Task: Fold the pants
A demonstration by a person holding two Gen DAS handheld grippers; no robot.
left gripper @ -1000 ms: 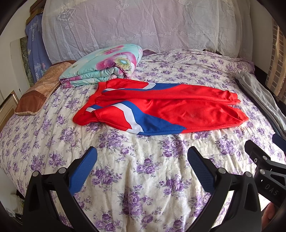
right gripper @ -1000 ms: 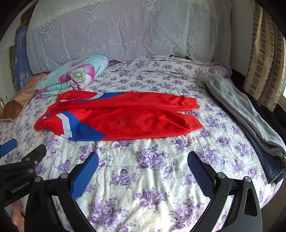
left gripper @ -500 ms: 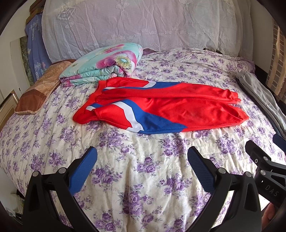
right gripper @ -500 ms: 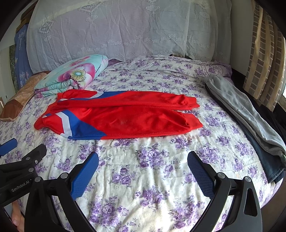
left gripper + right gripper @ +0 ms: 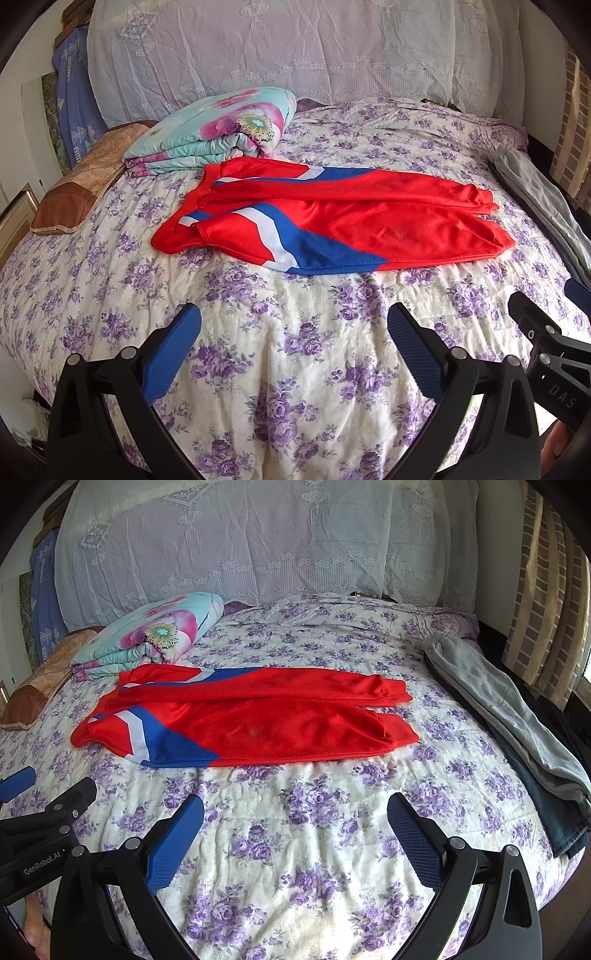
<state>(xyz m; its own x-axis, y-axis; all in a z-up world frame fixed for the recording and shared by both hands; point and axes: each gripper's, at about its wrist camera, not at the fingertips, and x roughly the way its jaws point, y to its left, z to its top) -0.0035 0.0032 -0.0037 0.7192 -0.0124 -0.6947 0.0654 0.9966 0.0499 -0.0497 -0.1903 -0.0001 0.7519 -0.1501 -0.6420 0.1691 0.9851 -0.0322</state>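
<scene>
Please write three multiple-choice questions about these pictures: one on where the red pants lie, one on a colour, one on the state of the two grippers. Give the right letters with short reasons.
1. Where are the pants?
A. flat on the bed
B. on the floor
C. in a gripper

2. What colour are the flowers on the bedspread?
A. yellow
B. purple
C. green

3. How are the left gripper and right gripper?
A. both shut
B. one shut
C. both open

Answers: 1 A, the pants lie spread on the bed. 2 B, the print is purple. 3 C, the fingers stand wide apart and hold nothing.

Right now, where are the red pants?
The red pants lie flat mid-bed in both views, waistband beside the folded floral quilt, cuffs toward the grey garment.
</scene>
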